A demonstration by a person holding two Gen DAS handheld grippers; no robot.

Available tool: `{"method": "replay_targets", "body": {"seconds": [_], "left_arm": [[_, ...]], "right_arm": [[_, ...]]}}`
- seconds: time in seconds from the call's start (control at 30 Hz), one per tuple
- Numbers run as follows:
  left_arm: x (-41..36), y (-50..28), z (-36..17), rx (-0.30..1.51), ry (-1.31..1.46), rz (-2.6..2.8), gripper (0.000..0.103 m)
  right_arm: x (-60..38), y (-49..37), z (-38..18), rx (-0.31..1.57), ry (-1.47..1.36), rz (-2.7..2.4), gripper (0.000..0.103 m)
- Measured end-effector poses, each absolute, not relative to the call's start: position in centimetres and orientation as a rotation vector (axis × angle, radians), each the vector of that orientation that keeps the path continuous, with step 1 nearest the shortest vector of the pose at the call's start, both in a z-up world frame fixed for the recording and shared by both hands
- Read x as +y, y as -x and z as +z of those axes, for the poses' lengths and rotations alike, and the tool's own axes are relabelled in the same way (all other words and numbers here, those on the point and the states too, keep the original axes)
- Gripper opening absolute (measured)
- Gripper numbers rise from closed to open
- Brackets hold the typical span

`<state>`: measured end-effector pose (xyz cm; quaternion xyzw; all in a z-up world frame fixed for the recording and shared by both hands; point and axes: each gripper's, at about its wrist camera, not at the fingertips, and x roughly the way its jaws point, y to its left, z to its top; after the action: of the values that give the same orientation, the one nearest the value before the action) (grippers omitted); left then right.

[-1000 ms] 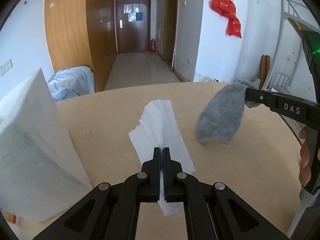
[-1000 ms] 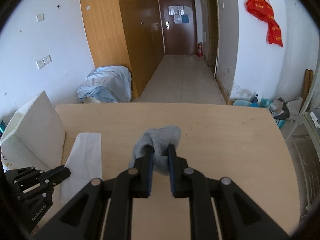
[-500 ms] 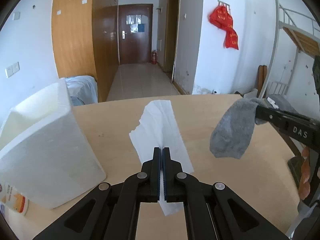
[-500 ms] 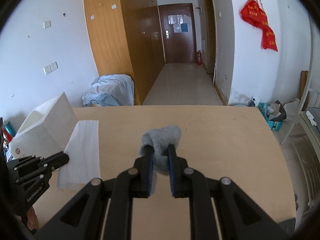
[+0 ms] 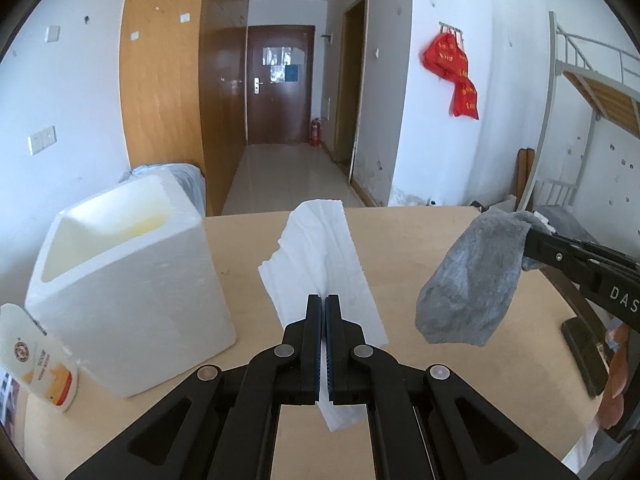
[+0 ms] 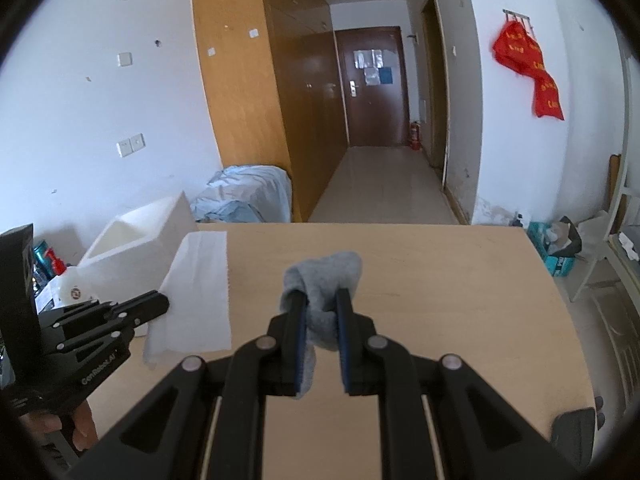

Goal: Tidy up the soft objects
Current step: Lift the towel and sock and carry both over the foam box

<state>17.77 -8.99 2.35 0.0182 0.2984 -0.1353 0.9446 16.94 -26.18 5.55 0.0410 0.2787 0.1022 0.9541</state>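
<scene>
My left gripper [image 5: 323, 300] is shut on a white paper towel [image 5: 320, 256] and holds it above the wooden table [image 5: 400, 236]; the towel also shows in the right wrist view [image 6: 200, 288]. My right gripper [image 6: 322, 300] is shut on a grey sock [image 6: 324, 276]. The sock hangs in the air at the right of the left wrist view [image 5: 472, 280]. A white open-topped foam box [image 5: 120, 280] stands on the table to the left of the towel, and it also shows in the right wrist view [image 6: 136, 240].
A small white and orange packet [image 5: 40, 364] leans by the foam box at the table's left edge. A bunk bed frame [image 5: 576, 120] stands to the right. Cans and clutter [image 6: 44, 260] sit beyond the table's left side.
Both grippers have risen and tilted up with their loads. The foam box's open top has come into view, and the sock hangs higher above the table.
</scene>
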Motion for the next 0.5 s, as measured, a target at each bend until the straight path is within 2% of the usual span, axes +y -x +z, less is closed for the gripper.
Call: {"method": "replay_targets", "body": {"seconds": [0.5], "left_arm": [[-5.6,-15.0,4.0,0.553,0.002,-0.215,0.002]], "right_arm": [[-23.0,-14.5,7.1,0.517,-0.061,0.297,0.017]]}}
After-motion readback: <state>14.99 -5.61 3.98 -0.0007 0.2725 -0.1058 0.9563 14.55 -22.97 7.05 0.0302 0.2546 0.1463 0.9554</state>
